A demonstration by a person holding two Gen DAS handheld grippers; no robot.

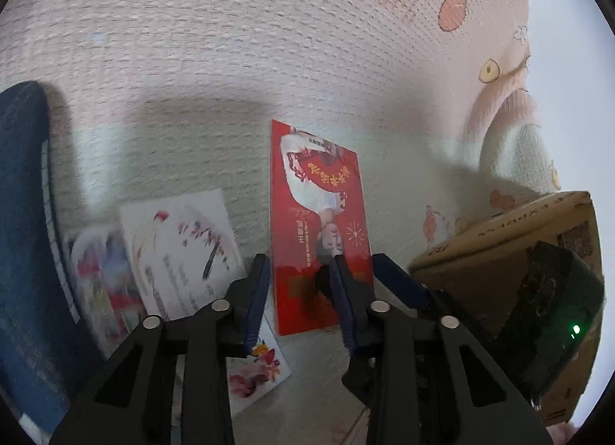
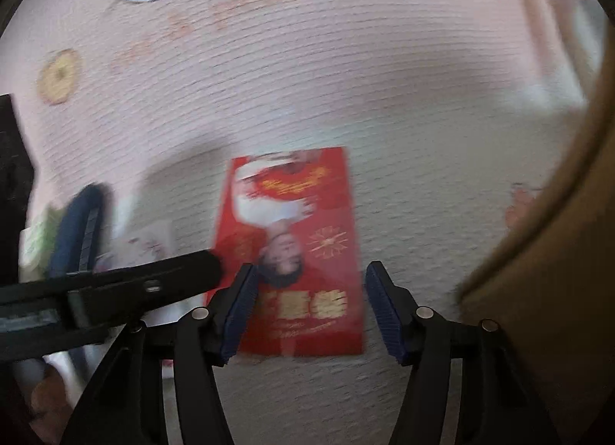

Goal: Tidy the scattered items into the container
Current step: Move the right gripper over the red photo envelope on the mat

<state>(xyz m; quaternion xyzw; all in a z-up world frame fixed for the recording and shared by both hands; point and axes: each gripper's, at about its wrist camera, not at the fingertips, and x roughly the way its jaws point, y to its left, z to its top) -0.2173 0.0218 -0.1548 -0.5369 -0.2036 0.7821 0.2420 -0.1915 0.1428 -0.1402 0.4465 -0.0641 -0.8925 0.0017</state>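
Note:
A red card (image 1: 319,214) with a printed portrait lies flat on the pink patterned mat (image 1: 230,60). My left gripper (image 1: 301,303) is open over the card's near end; its left pad is at the card's left edge and its right pad stands over the card face. From the right, one of the right gripper's fingers (image 1: 399,281) reaches in beside it. In the right wrist view the same red card (image 2: 296,245) lies between and below the open right gripper (image 2: 311,310). The left gripper (image 2: 173,279) crosses in from the left, its tip at the card's left edge.
A brown cardboard box (image 1: 499,253) stands to the right, its wall (image 2: 557,253) close to the right gripper. Several white cards with flower prints (image 1: 180,249) lie left of the red card. A blue fabric object (image 1: 23,233) is at the far left.

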